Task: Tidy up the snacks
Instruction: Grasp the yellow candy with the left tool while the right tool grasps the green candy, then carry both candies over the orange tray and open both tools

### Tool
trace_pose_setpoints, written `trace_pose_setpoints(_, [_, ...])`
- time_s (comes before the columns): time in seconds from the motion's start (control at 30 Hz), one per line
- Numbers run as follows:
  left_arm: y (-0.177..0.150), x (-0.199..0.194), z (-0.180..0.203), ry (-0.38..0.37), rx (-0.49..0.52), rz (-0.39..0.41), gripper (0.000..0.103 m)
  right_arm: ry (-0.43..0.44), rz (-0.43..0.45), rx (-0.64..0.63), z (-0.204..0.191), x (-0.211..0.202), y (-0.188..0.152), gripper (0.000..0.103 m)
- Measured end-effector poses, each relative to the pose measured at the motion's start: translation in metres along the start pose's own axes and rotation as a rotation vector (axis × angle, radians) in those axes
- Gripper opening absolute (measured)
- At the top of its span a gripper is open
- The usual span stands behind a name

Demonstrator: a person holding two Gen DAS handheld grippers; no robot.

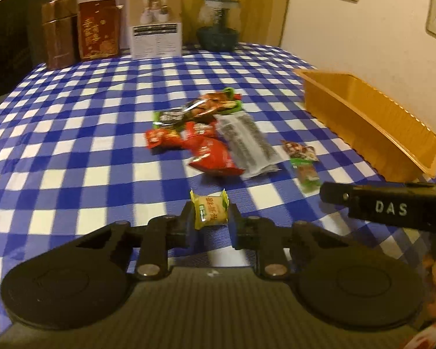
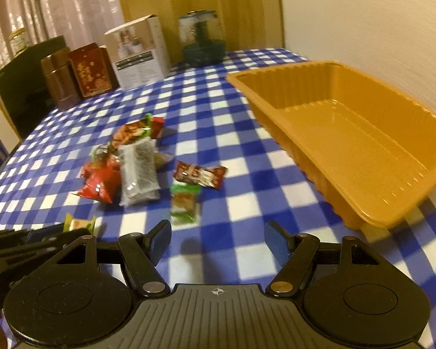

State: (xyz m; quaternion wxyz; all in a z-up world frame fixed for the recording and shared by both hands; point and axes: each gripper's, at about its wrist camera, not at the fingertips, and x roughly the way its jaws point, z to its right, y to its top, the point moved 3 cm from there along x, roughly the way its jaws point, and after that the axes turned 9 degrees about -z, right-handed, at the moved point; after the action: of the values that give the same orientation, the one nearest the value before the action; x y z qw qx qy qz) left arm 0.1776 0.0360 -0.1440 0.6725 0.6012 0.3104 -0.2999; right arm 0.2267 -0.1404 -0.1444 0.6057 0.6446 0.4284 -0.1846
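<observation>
The left tool (image 1: 210,218) pinches a yellow snack (image 1: 210,210) between its fingers, low in the centre of the left view, above the checked desk (image 1: 72,151). The right tool (image 2: 218,240) is spread wide with nothing between its fingers, at the bottom centre of the right view.

Mid-frame in the left view lies a pile of snacks: a red pack (image 1: 213,157), a grey pack (image 1: 248,142) touching it on the right, and darker packs behind them. Just right of the pile lie a small brown-red pack (image 1: 300,149) and a green one (image 1: 306,176), near each other.

The orange tray (image 2: 279,87) sits at the right of the right view, and nothing shows inside it.

Along the top of the left view stand brown tins (image 1: 59,33), a white box (image 1: 155,23) and a glass jar (image 1: 218,23).
</observation>
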Motion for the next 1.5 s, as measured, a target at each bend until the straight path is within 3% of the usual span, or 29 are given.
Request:
trace_pose_setpoints(0.17, [-0.001,-0.002,-0.011,0.003,-0.037,0.000,0.021,0.009,0.009,-0.040,-0.013,0.013,0.009,0.066])
trace_pose_setpoints(0.47, [-0.002,-0.002,-0.009,-0.017,-0.041,-0.002,0.021,-0.019,-0.001,-0.077,-0.020,0.033,0.015,0.036])
trace_pose_setpoints(0.53, [-0.001,-0.002,-0.009,-0.019,-0.043,-0.003,0.021,-0.023,0.000,-0.093,-0.022,0.033,0.014,0.021])
trace_pose_setpoints(0.77, [0.003,-0.009,-0.003,-0.029,-0.035,0.010,0.021,-0.031,0.030,-0.075,-0.015,0.016,0.014,0.021])
trace_pose_setpoints(1.0, [0.022,-0.024,0.024,-0.081,0.007,0.056,0.021,-0.039,0.132,-0.024,0.004,-0.036,0.032,0.021])
trace_pose_setpoints(1.27, [0.061,-0.041,0.089,-0.215,0.073,0.125,0.021,-0.118,0.190,0.092,0.065,-0.092,0.055,0.021])
trace_pose_setpoints(1.5, [0.082,-0.031,0.156,-0.298,0.165,0.131,0.021,-0.183,0.196,0.156,0.129,-0.109,0.058,0.021])
